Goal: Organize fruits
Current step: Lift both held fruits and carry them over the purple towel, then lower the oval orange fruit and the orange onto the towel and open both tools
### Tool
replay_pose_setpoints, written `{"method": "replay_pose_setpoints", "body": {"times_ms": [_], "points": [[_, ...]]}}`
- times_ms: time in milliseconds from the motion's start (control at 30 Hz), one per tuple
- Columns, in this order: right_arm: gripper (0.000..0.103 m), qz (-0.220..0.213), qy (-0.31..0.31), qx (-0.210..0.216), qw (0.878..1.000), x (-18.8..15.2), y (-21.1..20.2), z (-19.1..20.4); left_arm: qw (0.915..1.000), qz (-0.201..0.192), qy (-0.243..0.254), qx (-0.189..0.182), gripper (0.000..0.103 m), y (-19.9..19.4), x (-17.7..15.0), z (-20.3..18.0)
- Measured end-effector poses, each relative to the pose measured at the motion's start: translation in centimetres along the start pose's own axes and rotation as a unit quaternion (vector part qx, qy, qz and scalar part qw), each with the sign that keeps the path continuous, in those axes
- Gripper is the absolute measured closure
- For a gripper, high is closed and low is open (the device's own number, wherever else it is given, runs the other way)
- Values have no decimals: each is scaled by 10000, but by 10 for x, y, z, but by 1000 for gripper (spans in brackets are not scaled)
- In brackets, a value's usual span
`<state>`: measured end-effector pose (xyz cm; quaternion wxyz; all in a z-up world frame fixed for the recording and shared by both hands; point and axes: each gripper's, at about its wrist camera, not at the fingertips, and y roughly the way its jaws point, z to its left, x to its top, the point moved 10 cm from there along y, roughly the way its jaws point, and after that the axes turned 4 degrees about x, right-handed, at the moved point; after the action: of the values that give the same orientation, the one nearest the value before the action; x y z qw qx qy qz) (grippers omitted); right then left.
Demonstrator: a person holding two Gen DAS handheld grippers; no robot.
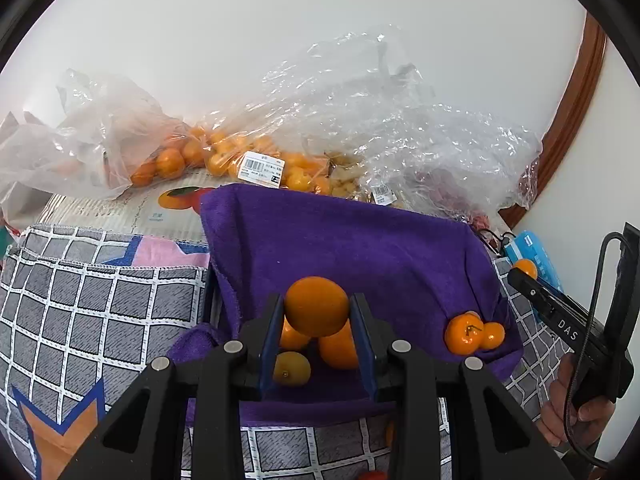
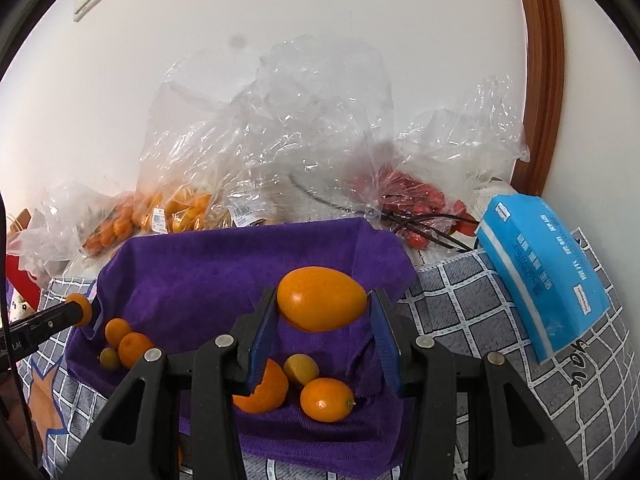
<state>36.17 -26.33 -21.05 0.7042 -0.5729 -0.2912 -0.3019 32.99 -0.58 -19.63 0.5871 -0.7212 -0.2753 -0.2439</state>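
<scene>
My left gripper (image 1: pixel 317 312) is shut on a round orange fruit (image 1: pixel 317 306), held above a box lined with a purple towel (image 1: pixel 360 240). Below it lie several small oranges (image 1: pixel 338 346) and a yellowish kumquat (image 1: pixel 292 368); two more oranges (image 1: pixel 466 332) rest at the towel's right. My right gripper (image 2: pixel 323 304) is shut on an oval orange kumquat (image 2: pixel 322 298) above the same purple towel (image 2: pixel 208 268). Under it lie an orange (image 2: pixel 264 394), a kumquat (image 2: pixel 327 399) and a yellowish one (image 2: pixel 301 369). The left gripper's tip with its fruit (image 2: pixel 78 309) shows at the left edge.
Clear plastic bags of oranges (image 1: pixel 224 156) and red fruit (image 2: pixel 412 200) lie behind the box against the wall. A blue tissue pack (image 2: pixel 544 268) lies at the right. A checked cloth (image 1: pixel 88 304) covers the surface. The right gripper's body (image 1: pixel 572 332) is at the right.
</scene>
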Motion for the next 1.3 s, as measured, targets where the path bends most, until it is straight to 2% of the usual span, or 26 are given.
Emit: {"method": "replay_pose_setpoints", "body": {"times_ms": [267,700,1300], "points": [[57,171,-24,106,9998,-11,13,3,9999,78,10,105,71,6,1,1],[57,447,-17,296,9986,-23,35,10,9997,181,180,60,71,19,3,-16],[57,627,66,308,9975,-33,58,11,9991,404,75,103,71,39,6,-21]]}}
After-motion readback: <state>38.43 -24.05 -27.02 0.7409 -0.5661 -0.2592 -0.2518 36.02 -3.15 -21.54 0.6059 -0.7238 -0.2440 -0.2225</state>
